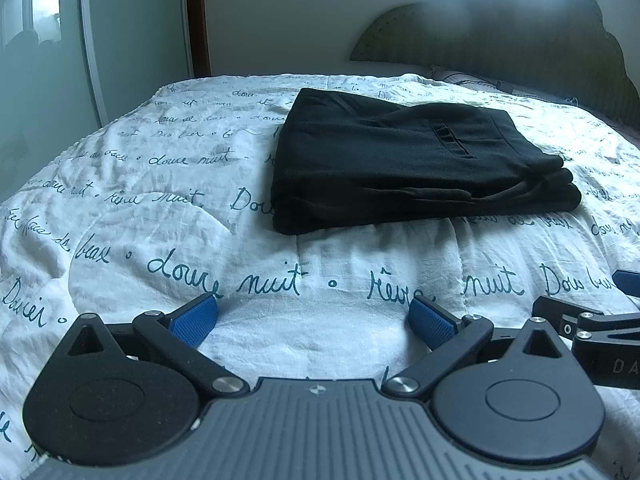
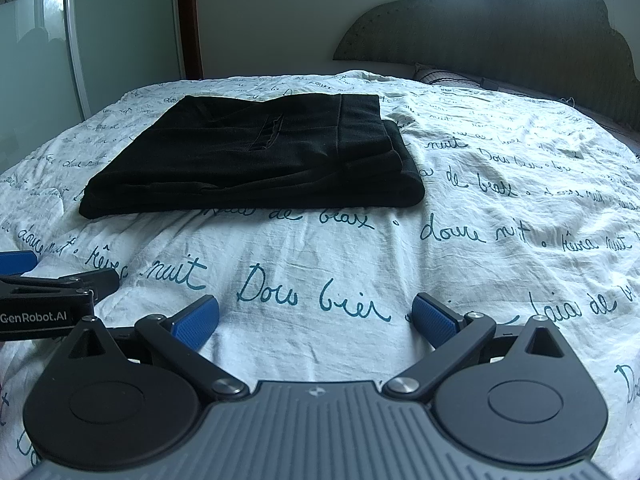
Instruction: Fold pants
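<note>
- We see a bed [image 1: 140, 208] under a white quilt [image 2: 460, 216] with teal handwriting; the headboard [image 2: 500, 32] stands beyond it.
- The pants [image 1: 400, 160] lie folded in a black stack mid-quilt, touched by neither tool.
- Our left hand-held gripper [image 1: 312, 318] hovers on the near side of the pants, jaws spread wide, empty.
- Our right hand-held gripper [image 2: 316, 316] is likewise wide open and empty.
- Only the right view shows "GenRobot.AI" lettering on the left hand-held gripper.
</note>
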`<state>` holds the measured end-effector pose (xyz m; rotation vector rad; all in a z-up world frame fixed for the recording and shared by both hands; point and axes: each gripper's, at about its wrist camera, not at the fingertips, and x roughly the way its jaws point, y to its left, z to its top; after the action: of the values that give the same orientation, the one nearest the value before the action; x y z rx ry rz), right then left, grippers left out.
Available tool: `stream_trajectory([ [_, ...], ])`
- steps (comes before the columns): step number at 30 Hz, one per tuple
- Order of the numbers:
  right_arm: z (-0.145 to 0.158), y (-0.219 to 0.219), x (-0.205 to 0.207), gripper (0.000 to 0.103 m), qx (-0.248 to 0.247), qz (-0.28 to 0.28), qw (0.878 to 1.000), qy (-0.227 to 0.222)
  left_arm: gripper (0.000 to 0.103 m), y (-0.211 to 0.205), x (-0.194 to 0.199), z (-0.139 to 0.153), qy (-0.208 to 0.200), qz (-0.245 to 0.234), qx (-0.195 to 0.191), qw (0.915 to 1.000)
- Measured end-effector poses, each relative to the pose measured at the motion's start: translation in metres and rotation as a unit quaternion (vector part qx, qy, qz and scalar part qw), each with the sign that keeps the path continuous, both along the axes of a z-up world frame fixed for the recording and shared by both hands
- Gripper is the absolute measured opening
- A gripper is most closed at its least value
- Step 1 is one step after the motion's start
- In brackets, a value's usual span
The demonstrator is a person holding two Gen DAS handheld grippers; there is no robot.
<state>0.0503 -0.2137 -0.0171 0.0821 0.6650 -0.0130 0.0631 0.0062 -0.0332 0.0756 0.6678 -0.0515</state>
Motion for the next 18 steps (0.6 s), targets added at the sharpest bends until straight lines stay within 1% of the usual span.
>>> stream_trajectory([
  [13, 0.0, 0.004, 0.001, 0.103, -0.008, -0.001, 1.0, 0.001, 0.103, 0.002, 0.001, 0.002, 0.006, 0.001, -0.011, 0.9999],
  [16, 0.001, 0.002, 0.001, 0.103, -0.002, 0.001, 1.0, 0.0, 0.103, 0.006, 0.0, 0.005, 0.003, 0.001, -0.025, 0.9997],
  [18, 0.005, 0.0, 0.0, 0.103, 0.014, 0.008, 1.0, -0.005, 0.103, 0.013, -0.003, 0.009, -0.002, 0.006, -0.039, 0.9992],
])
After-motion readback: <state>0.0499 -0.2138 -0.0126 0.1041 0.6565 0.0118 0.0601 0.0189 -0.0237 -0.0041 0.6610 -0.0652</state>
